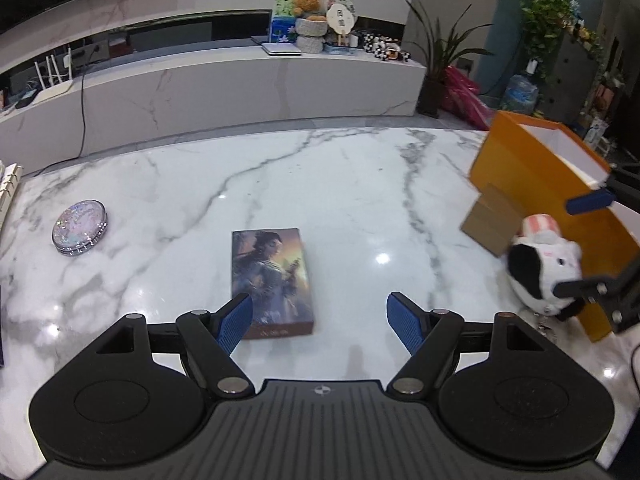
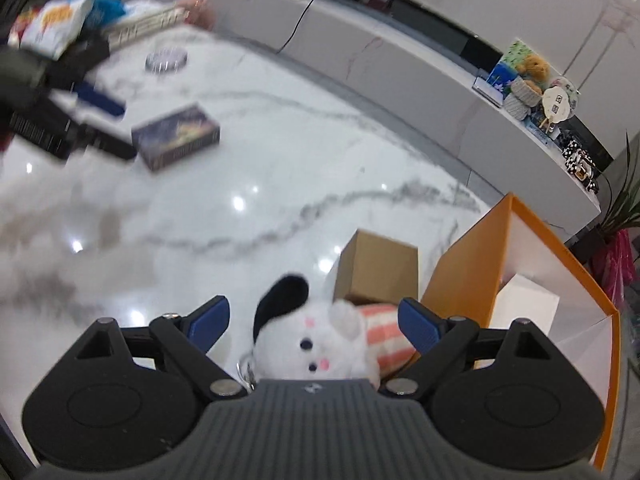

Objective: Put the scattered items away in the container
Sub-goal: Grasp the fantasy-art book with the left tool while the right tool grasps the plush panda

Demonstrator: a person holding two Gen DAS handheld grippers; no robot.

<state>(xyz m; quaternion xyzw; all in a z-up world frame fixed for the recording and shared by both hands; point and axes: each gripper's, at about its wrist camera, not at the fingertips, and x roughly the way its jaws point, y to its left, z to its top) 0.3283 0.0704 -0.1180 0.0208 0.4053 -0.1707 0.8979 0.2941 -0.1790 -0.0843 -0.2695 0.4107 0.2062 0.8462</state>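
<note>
An illustrated card box (image 1: 272, 280) (image 2: 176, 136) lies flat mid-table. My left gripper (image 1: 320, 300) (image 2: 126, 131) hangs open over its near end, the box closer to the left finger. A white-and-black plush toy (image 1: 540, 268) (image 2: 316, 340) with a pink striped cap sits beside the orange container (image 1: 532, 168) (image 2: 460, 268). My right gripper (image 2: 314, 320) (image 1: 564, 248) stands open around the plush, its pads clear of it. The container is open-topped with a white inside.
A glittery round compact (image 1: 79, 227) (image 2: 166, 60) lies at the far left. A small cardboard box (image 1: 490, 220) (image 2: 378, 268) stands against the container. Snack bags (image 2: 56, 24) and a ring binder (image 1: 8, 184) sit at the table's left end.
</note>
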